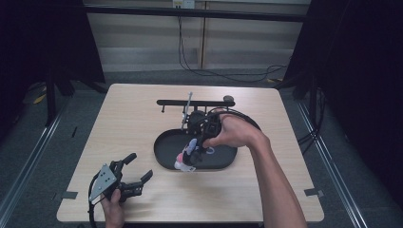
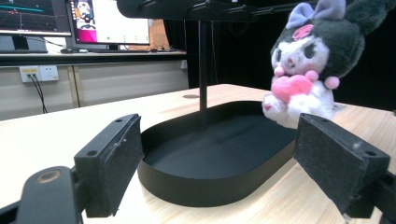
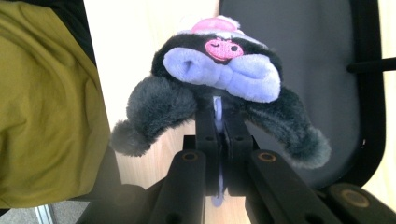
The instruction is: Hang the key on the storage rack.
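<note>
Overhead, the right gripper [image 1: 194, 151] hung above the near rim of the shallow black oval tray [image 1: 164, 142], which sat near the middle of the pale wooden table [image 1: 133, 118]. Its jaws were pressed together on a thin lilac loop at the top of the small plush doll with dark grey floppy ears, a lilac bow and a pink heart at its chest [image 1: 186, 156], and the doll dangled from that grip. In the right gripper view the two black jaws met with only the lilac strip between them, the bow and the grey ears of the plush doll [image 3: 219, 79] spreading just beyond the tips, the dark tray floor [image 3: 299, 46] lying below. In the left gripper view the plush doll [image 2: 308, 70] showed upright at the tray's far right edge, its white feet at the rim; whether they touched the rim could not be told. A slim black stand with a horizontal bar [image 1: 195, 102] rose from the tray's far side. The left gripper [image 1: 134, 167] rested low at the table's near left corner, well apart from the tray, its jaws spread wide with nothing between the pads [image 2: 112, 163]. A person's olive sleeve [image 3: 42, 107] showed at the left of the right gripper view.
</note>
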